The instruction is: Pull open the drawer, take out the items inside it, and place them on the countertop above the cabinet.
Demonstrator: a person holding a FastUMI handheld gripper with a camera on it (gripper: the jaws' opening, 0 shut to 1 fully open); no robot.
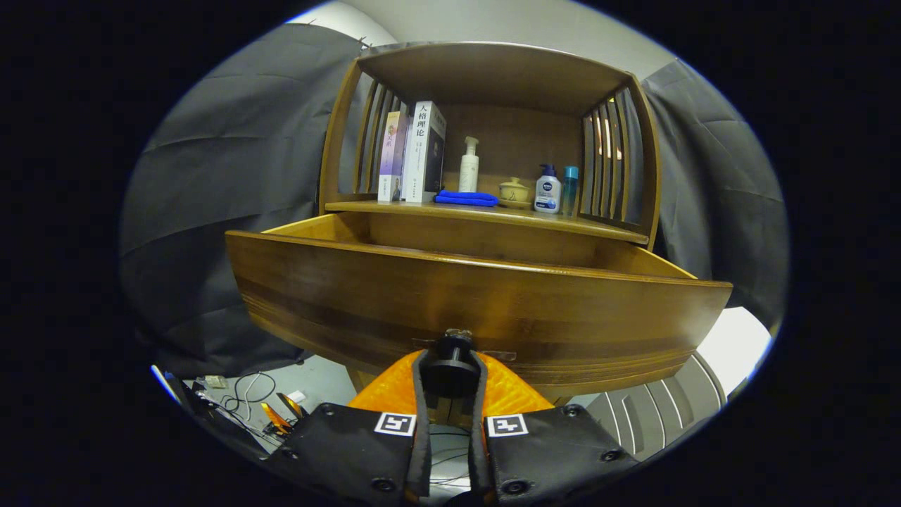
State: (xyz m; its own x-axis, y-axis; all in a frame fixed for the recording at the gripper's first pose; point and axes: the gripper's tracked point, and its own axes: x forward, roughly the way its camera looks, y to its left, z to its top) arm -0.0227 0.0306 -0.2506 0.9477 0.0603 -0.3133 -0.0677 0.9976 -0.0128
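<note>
A wooden drawer point(479, 303) stands pulled out of the cabinet, its wide front panel just ahead of me. Its dark round knob point(451, 355) sits between my two orange fingers point(394, 387), and my gripper point(450, 366) is shut on that knob. The drawer's inside is hidden behind the front panel, apart from its far and side walls. Above the drawer runs the countertop point(493, 215) of the cabinet. On it stand two books point(415, 151), a white pump bottle point(469, 165), a blue cloth point(466, 198), a small lidded pot point(514, 191), a white and blue bottle point(547, 189) and a teal bottle point(569, 182).
The countertop sits inside a wooden shelf frame with slatted sides point(609, 151) and a roof. Black cloth hangs on both sides. Cables point(246, 391) and small tools lie on the floor at the lower left. A grey ribbed object point(662, 412) lies at the lower right.
</note>
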